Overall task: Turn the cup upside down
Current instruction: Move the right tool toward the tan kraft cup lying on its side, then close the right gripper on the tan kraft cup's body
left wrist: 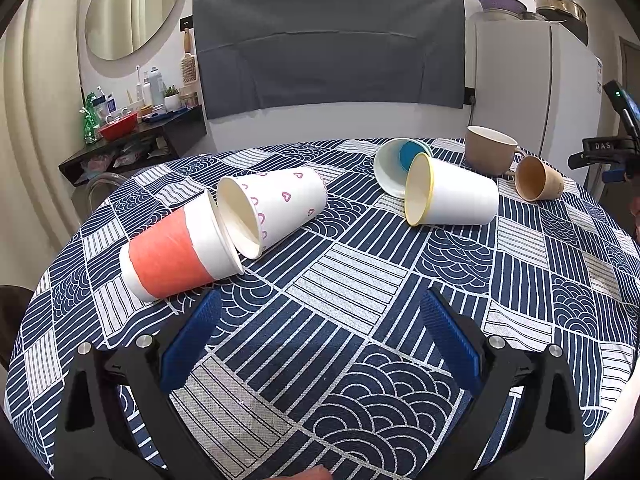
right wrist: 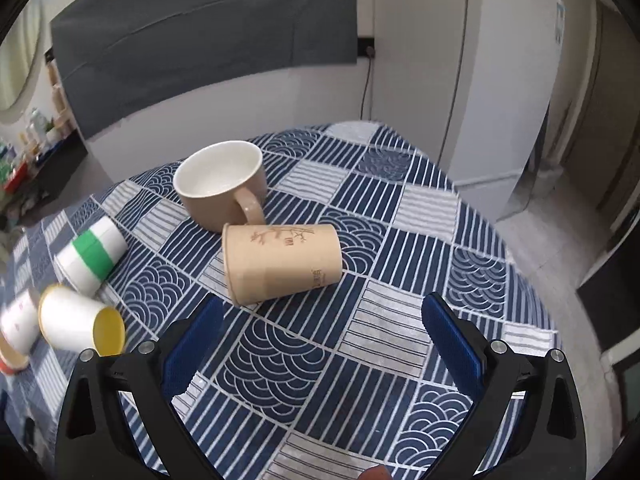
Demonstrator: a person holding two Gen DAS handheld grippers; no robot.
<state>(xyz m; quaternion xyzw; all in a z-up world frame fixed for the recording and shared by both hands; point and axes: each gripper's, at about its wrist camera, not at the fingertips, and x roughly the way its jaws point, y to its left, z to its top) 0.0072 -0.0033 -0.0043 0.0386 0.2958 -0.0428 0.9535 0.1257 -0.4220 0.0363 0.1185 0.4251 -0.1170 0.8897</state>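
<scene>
Blue-and-white patterned cloth (left wrist: 360,272) covers a round table. Left gripper (left wrist: 320,312) hangs over the near part of it, blue pads spread wide, nothing between them. Right gripper (right wrist: 322,314) likewise wide and empty.

Cups, left wrist view:
- Orange cup (left wrist: 176,256) on its side, near-left, just past the left pad; its rim touches the rim of the heart cup (left wrist: 276,208), also on its side, mouth toward the camera.
- Yellow-rim cup (left wrist: 452,196) on its side, centre-right, lying against a blue-bottomed cup (left wrist: 396,168) behind it.
- Mug (left wrist: 490,150) upright at the far right, mouth up.
- Tan cup (left wrist: 538,179) on its side, just right of the mug.

Right wrist view:
- Tan cup (right wrist: 280,262) lies on its side straight ahead, just beyond the fingertips, mouth to the left, bamboo print on top; the mug (right wrist: 222,184) handle appears to touch it.
- Green-band cup (right wrist: 92,256) on its side at left; yellow-rim cup (right wrist: 80,322) near it, blurred.

Grey cloth (left wrist: 328,40) hangs on the wall behind; fridge (left wrist: 532,88) at right.
</scene>
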